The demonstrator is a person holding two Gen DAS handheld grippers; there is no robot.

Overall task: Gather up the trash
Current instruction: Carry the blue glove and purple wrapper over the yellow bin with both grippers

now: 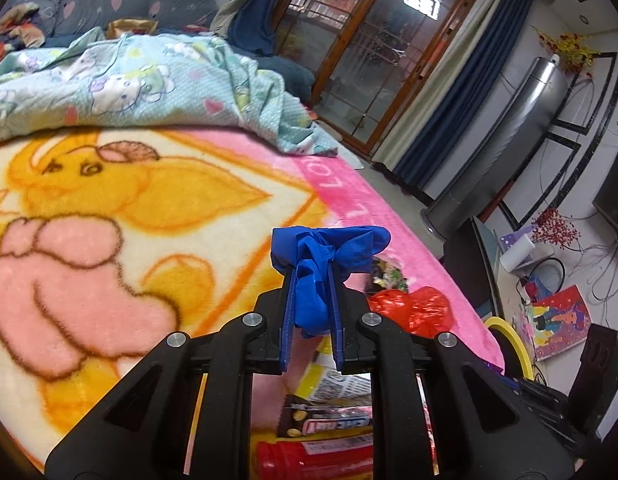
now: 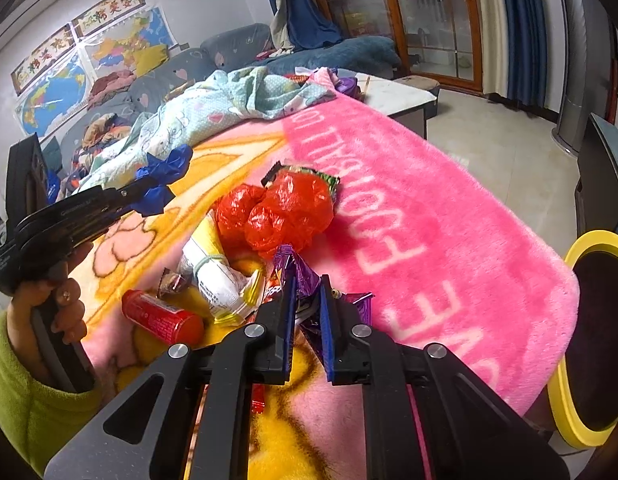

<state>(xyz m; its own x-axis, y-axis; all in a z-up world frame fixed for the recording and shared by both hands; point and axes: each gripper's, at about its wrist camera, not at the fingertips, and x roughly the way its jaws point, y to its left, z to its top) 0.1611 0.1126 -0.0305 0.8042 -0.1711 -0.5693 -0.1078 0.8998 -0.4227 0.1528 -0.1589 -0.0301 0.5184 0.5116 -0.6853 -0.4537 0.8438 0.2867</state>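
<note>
Jaws of the left gripper are nearly shut on a crumpled blue glove, which bulges above the tips and hangs in a loose fold between the pads, clear of the blanket. Jaws of the right gripper are likewise nearly shut, pinching the upper edge of a purple snack wrapper whose lower part trails beneath the fingers. Main risk: both holds are on thin, slack material near an edge, so a quick swing could let either piece slide out, the foil wrapper more likely than the glove. Second risk: the wrapper lies against the remaining pile, namely the red plastic bag, white and yellow packet and red can, and lifting could drag a neighbour along or off the blanket's edge. The yellow-rimmed bin stands just beside the bed on the right side; the left hand is well apart from it and would have to cross over the pile.
</note>
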